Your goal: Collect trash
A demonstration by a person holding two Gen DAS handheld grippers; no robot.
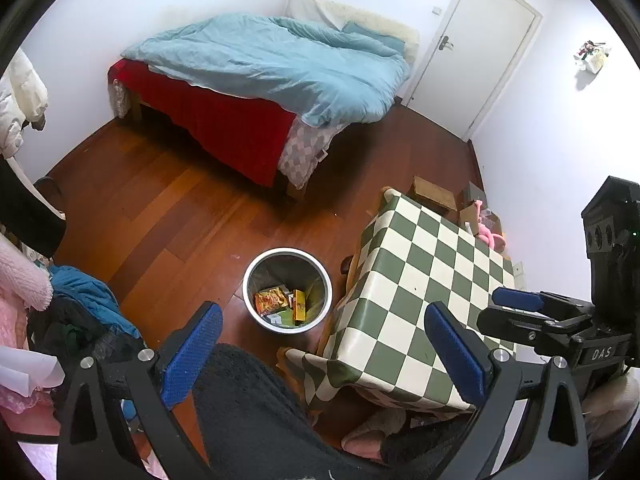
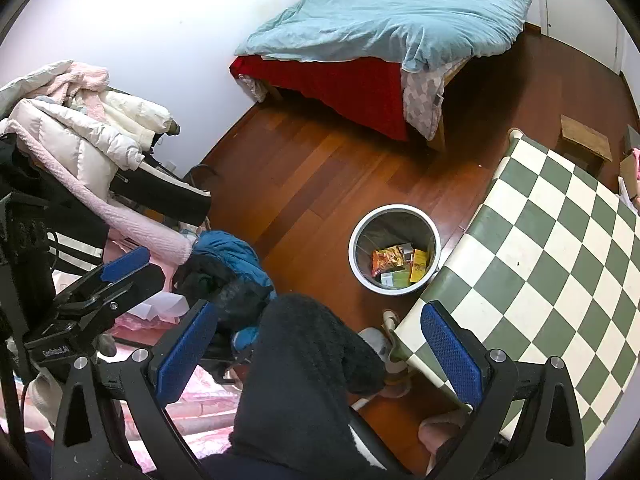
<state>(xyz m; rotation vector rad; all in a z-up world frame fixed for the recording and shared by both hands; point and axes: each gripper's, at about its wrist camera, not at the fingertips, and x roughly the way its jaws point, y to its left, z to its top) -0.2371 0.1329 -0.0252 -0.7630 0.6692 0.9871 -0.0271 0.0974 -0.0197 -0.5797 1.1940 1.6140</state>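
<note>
A round metal trash bin [image 1: 256,280] stands on the wooden floor by the corner of the checked table [image 1: 420,280]. Inside it lie several colourful wrappers and small boxes [image 1: 280,304]. My left gripper [image 1: 324,344] hangs open above the bin's near side, with nothing between its blue pads [image 1: 192,352]. The right wrist view shows the same bin [image 2: 360,240] and wrappers [image 2: 396,264] ahead, and my right gripper [image 2: 320,348] open and empty over a person's dark fuzzy trouser leg [image 2: 304,360]. One pad [image 1: 516,300] of the right gripper shows at the right, over the table.
A bed with a blue duvet [image 1: 272,60] fills the far side, beside a white door [image 1: 480,48]. Piled clothes and jackets [image 2: 80,140] crowd the left. A wooden box [image 1: 434,194] and small items sit behind the table. Slippers [image 2: 376,340] lie under the table edge.
</note>
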